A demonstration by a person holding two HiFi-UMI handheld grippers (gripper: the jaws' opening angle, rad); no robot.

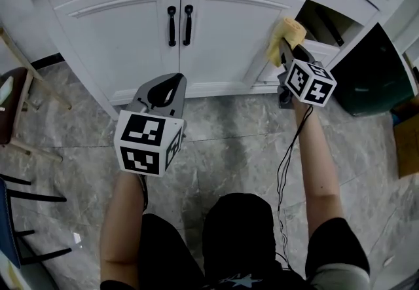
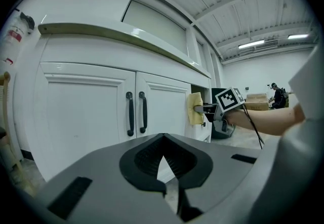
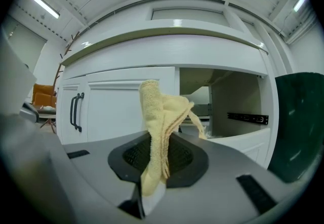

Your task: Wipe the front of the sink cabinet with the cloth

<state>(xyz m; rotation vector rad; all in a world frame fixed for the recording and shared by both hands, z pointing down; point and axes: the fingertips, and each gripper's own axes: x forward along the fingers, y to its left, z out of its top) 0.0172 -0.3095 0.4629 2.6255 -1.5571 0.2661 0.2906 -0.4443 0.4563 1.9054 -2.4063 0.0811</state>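
Pinching the yellow terry cloth [image 3: 154,117] (bunched into limp folds), our right gripper [image 1: 285,52] holds it at the white sink cabinet's [image 1: 118,33] right door [image 1: 229,30] edge; our left gripper [image 1: 165,89] hangs closed, empty.

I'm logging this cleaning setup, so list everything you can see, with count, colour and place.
cabinet: one, white, straight ahead
handles: two, black, upright, side by side between its doors
open compartment: one, white, right of the doors
cloth: one, yellow, in the right tool, at the doors' right edge
bin: one, dark green, right of cabinet
chair: one, brown seat, far left
cable: one, black, under right tool
left tool: one, grey, shut, empty, back from the doors
right tool: one, grey, shut on the cloth
arms: two, bare, below
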